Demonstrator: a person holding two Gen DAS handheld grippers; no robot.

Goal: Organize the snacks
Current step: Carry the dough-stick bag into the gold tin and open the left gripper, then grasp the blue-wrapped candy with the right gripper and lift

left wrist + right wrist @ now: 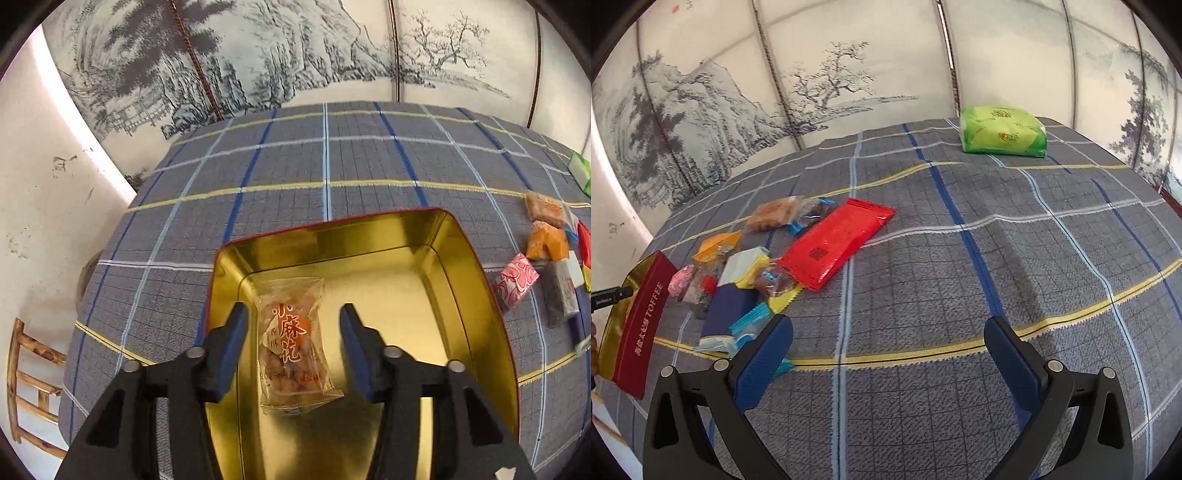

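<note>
In the left wrist view, a clear snack packet with orange lettering lies on the floor of a gold-lined tin. My left gripper hangs over the tin and is open. The packet sits between its blue pads, with a gap on each side. In the right wrist view the tin's red outer wall, lettered TOFFEE, shows at the far left. My right gripper is open above bare tablecloth with nothing between its fingers. A pile of small wrapped snacks lies just to its left, beside the tin.
A long red packet lies at the pile's far edge, and a green pack sits at the table's back. Orange, pink and grey snacks lie right of the tin. A wooden chair stands past the left table edge.
</note>
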